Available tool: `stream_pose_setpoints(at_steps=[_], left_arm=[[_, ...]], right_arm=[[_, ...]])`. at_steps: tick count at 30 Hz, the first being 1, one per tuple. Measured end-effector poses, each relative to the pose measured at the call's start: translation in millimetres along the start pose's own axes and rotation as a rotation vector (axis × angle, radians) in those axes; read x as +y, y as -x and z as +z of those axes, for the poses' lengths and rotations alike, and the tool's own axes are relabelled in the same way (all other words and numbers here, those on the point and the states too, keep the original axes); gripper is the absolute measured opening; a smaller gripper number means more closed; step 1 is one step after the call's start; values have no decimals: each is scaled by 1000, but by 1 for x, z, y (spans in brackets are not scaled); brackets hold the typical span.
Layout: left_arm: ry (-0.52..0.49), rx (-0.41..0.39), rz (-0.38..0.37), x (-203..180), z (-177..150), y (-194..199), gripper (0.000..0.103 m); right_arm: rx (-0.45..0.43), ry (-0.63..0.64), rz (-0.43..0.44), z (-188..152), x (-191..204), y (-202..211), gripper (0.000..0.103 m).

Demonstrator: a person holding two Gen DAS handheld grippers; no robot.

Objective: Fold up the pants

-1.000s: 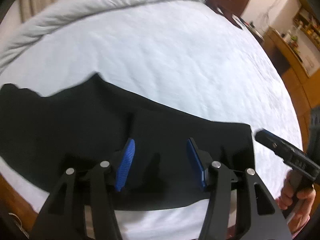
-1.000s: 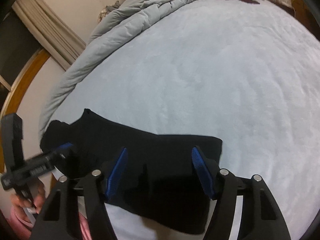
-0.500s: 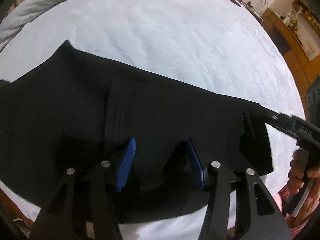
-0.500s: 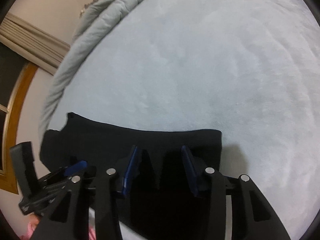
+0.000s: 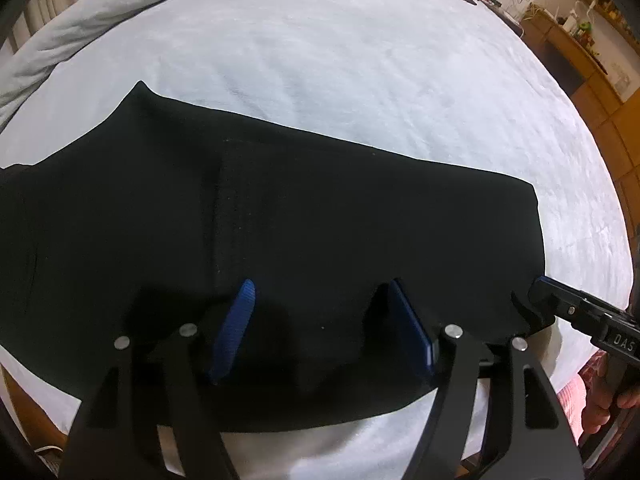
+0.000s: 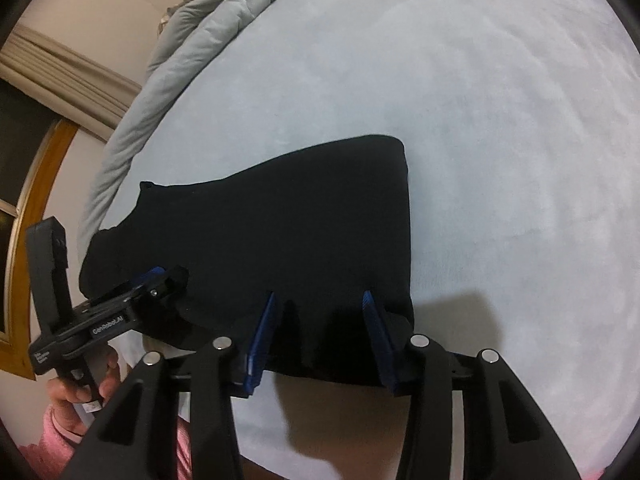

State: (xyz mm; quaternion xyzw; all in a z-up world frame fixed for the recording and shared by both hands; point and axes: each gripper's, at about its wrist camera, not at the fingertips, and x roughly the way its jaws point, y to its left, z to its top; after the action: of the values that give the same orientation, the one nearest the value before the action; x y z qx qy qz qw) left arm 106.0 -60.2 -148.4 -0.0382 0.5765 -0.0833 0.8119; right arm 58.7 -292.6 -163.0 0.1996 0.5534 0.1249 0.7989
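Observation:
Black pants (image 5: 304, 208) lie flat and folded on the white bed sheet (image 5: 360, 60); they also show in the right wrist view (image 6: 288, 224). My left gripper (image 5: 320, 320) is open and hovers over the near edge of the pants, holding nothing. My right gripper (image 6: 318, 328) is open over the pants' near right corner, holding nothing. The right gripper shows in the left wrist view (image 5: 560, 304) at the pants' right edge. The left gripper shows in the right wrist view (image 6: 156, 280) at the pants' left part.
A rolled grey duvet (image 6: 216, 12) lies along the far left edge of the bed. Wooden furniture (image 5: 576, 52) stands beyond the bed at the right. A wooden frame (image 6: 32, 200) and curtain (image 6: 60, 64) are at the left.
Both grippers have pulled back a little toward the near edge of the pants. The right gripper's fingers have opened wider than half a second ago. The pants lie flat.

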Motion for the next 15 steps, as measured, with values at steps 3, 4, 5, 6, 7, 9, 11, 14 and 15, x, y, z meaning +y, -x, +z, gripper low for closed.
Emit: stream_pose_setpoints(at_steps=[3, 4, 5, 6, 7, 9, 11, 14, 15], left_arm=[[40, 0, -63, 16, 2, 18, 67], [54, -8, -65, 24, 3, 25, 67], [66, -18, -57, 32, 2, 33, 71], [82, -36, -38, 46, 1, 44, 72], [95, -45, -25, 58, -1, 51, 76], [170, -54, 14, 96, -7, 66, 76], [257, -56, 53, 135, -14, 77, 76], [355, -68, 123, 180, -25, 88, 76], [376, -64, 148, 193, -28, 90, 76]], right_arm=[[-19, 38, -45, 2, 16, 14, 48], [-42, 58, -38, 4, 25, 23, 49], [-49, 67, -27, 5, 29, 27, 51], [-54, 78, -12, 7, 37, 30, 53], [-57, 93, 5, 10, 48, 31, 54], [-42, 130, 40, 12, 69, 25, 54], [-5, 176, 62, 12, 93, 6, 54], [46, 225, 60, 11, 122, -25, 54], [67, 240, 52, 11, 132, -37, 54]])
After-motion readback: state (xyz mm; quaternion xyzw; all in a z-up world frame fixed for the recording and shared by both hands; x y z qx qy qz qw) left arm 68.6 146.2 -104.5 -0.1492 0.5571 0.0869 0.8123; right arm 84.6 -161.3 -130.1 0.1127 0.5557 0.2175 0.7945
